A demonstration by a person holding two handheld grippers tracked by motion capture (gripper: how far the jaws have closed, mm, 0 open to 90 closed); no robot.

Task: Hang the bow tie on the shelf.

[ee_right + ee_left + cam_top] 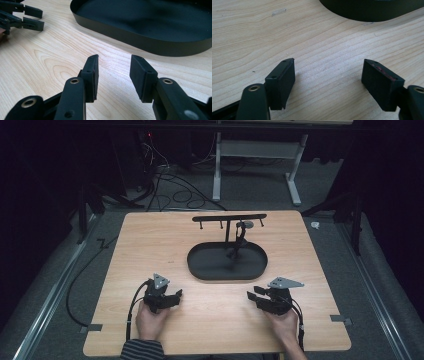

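A black oval tray (227,278) lies mid-table, and a black T-shaped stand (229,218) with small hooks rises from it. A small grey thing with a dark strap (243,226) hangs from a hook right of the post. My left gripper (176,296) rests on the wood to the tray's lower left, open and empty (328,62), with the tray wall (367,12) ahead of it. My right gripper (252,292) sits to the tray's lower right, also open with only bare wood between its jaws (114,58). The tray wall (130,35) lies just beyond it, and the left gripper (42,18) shows farther off.
The wooden table (150,245) has bare wood on both sides of the tray. A small clear sliver (279,11) lies on the wood. Grey tape tabs (341,319) mark the table's edges. Cables (175,195) and a grey frame (255,150) stand on the floor behind.
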